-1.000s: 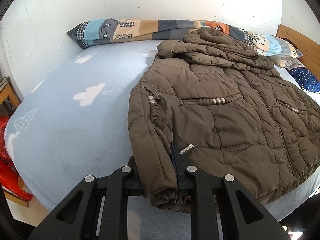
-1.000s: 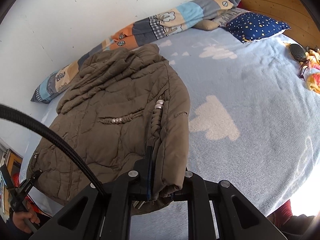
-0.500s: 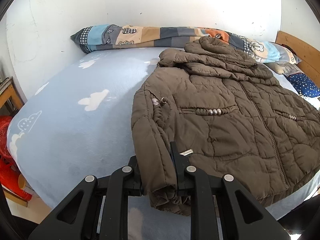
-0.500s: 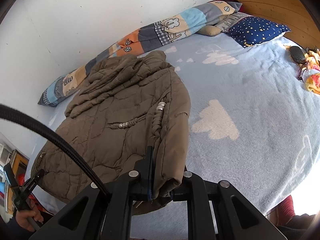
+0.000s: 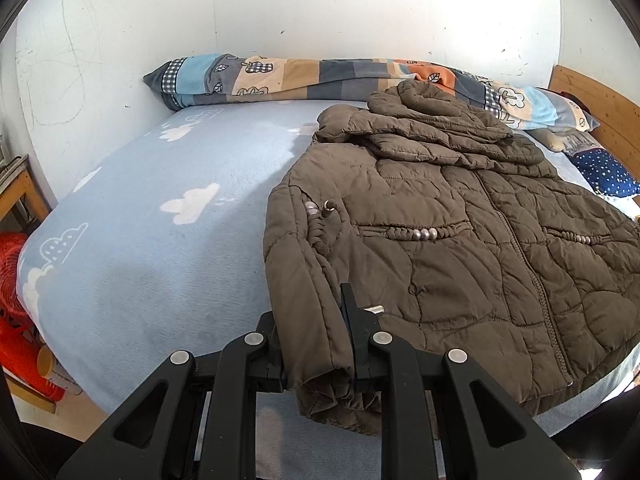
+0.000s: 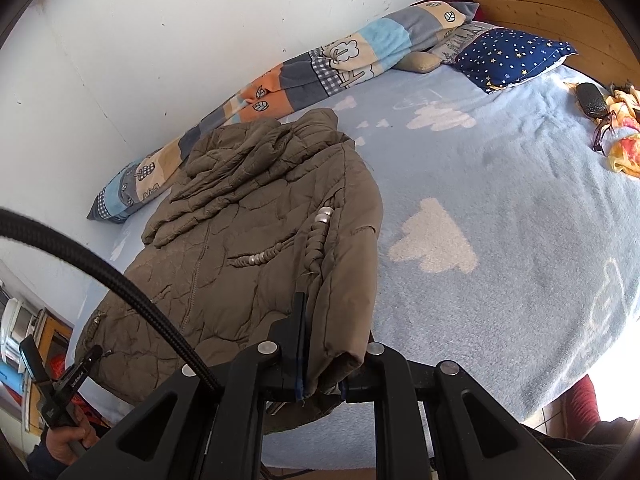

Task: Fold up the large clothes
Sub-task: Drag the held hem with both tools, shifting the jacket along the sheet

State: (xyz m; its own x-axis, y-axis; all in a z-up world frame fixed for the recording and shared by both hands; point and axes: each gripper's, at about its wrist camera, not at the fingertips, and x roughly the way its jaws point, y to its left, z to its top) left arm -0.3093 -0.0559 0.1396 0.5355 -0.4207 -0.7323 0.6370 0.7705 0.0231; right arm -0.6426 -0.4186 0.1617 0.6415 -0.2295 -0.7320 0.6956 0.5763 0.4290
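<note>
Right now both grippers are clamping the jacket (image 5: 440, 240) by its two sleeve cuffs at the near edge of the bed (image 5: 140, 240). The left gripper (image 5: 320, 352) is pinching the left cuff (image 5: 320, 360) between its jaws, and the right gripper (image 6: 324, 368) is gripping the right cuff (image 6: 336, 356) the same way. The jacket is lying front up on the blue cloud sheet, zipped, with its hood (image 5: 432, 108) bunching against the quilt (image 5: 320, 76) by the wall and its hem hanging slightly over the bed edge.

Judging by the hold, the sleeve-folding step is starting: both sleeves are lying along the sides of the body, not yet crossing the chest. The next move is probably calling for lifting each cuff clear and carrying it inward over the front, keeping the padded fabric from dragging the body out of line. The beaded cord (image 5: 320, 224) on the left sleeve could be snagging.
</note>
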